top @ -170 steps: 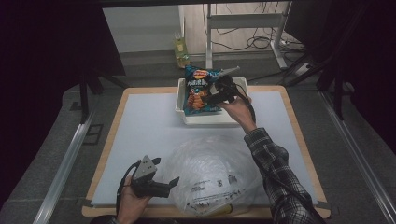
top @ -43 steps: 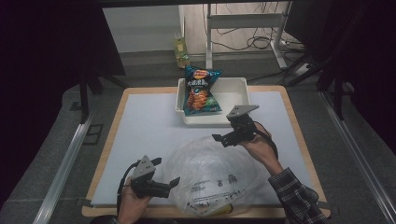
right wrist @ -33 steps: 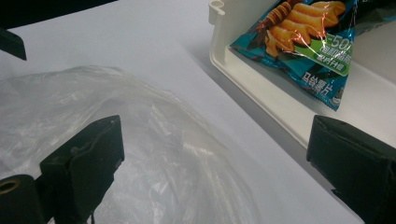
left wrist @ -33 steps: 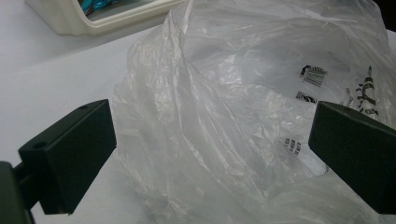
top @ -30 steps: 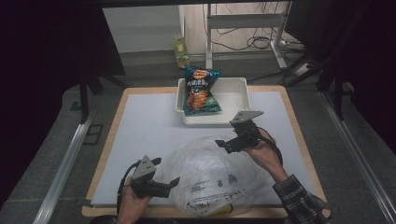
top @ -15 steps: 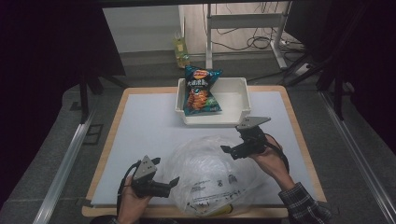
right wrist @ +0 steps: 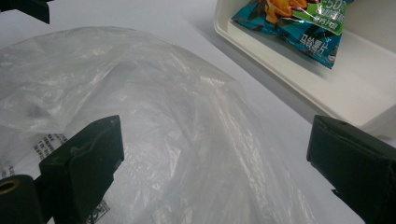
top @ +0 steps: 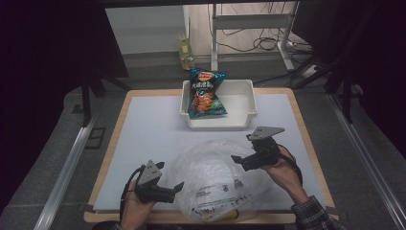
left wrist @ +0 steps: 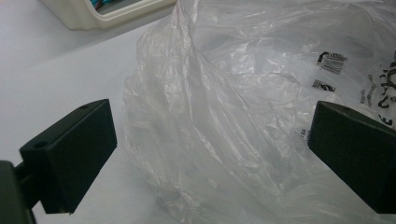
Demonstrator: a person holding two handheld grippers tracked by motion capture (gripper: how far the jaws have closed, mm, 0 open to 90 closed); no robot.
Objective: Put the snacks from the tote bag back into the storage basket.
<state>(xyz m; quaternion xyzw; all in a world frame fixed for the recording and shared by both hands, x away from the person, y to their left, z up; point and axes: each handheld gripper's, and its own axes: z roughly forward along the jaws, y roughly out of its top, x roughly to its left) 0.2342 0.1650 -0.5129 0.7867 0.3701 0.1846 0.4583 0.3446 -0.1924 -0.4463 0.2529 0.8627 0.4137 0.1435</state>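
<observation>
high view: both my grippers, left (top: 178, 188) and right (top: 237, 160), gape beside the plastic bag (top: 215, 179); next i pinch its edges

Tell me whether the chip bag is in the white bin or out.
In. The chip bag lies inside the white bin, its top leaning over the far rim.
</observation>
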